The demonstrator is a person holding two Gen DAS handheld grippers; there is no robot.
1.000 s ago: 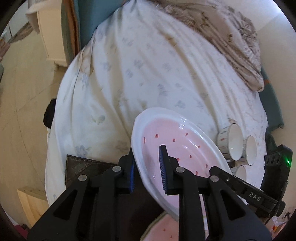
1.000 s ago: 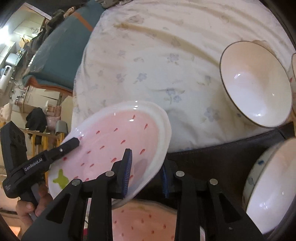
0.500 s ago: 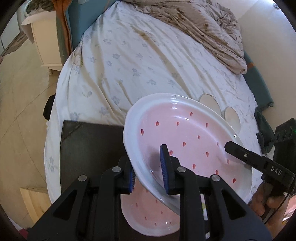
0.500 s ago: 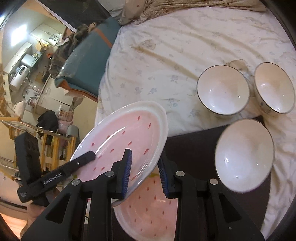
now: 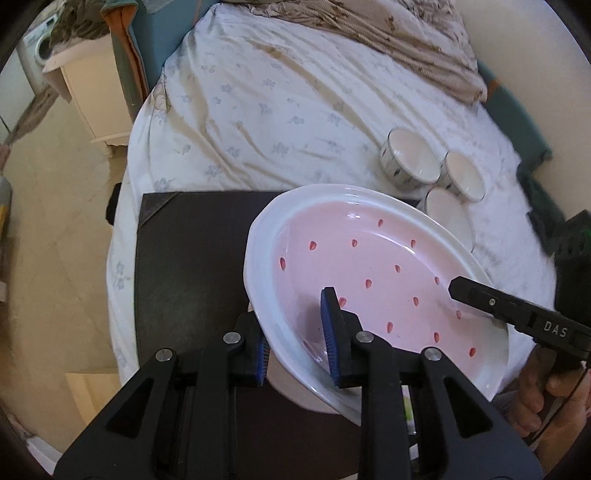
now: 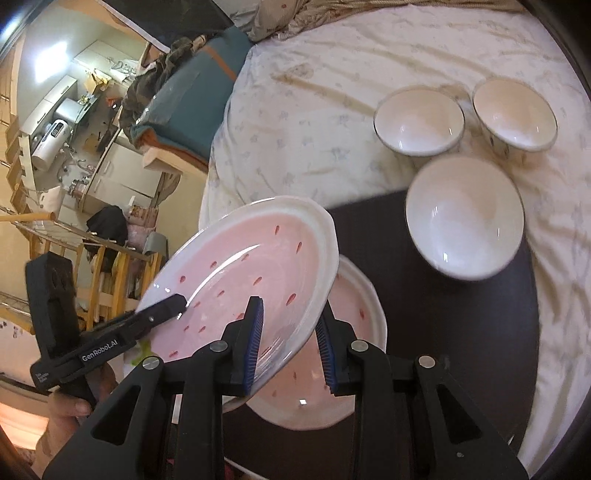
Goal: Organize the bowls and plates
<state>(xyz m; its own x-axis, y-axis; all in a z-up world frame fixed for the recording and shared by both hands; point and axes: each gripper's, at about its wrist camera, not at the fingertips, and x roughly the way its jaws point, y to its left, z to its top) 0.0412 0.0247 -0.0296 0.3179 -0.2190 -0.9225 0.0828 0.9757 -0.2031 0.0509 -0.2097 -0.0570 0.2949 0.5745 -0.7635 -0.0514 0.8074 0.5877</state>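
Observation:
A pink plate with red seed marks and a white rim (image 5: 373, 273) (image 6: 251, 273) is held in the air between both grippers. My left gripper (image 5: 297, 338) is shut on its left rim. My right gripper (image 6: 290, 341) is shut on its right rim and also shows in the left wrist view (image 5: 491, 302). A second matching pink plate (image 6: 332, 354) lies flat on the dark mat (image 5: 184, 258) right under the held one. Three white bowls (image 6: 463, 218) (image 6: 417, 120) (image 6: 515, 114) stand to the right, the nearest on the mat's far corner.
The mat (image 6: 509, 314) lies on a bed with a white flowered sheet (image 5: 277, 99). A beige blanket (image 5: 391, 33) is bunched at the far end. A white cabinet (image 5: 92, 99) and bare floor are to the left of the bed.
Both grippers have lifted the plate higher and levelled it somewhat. More of the mat, the plate beneath and all three bowls have come into view.

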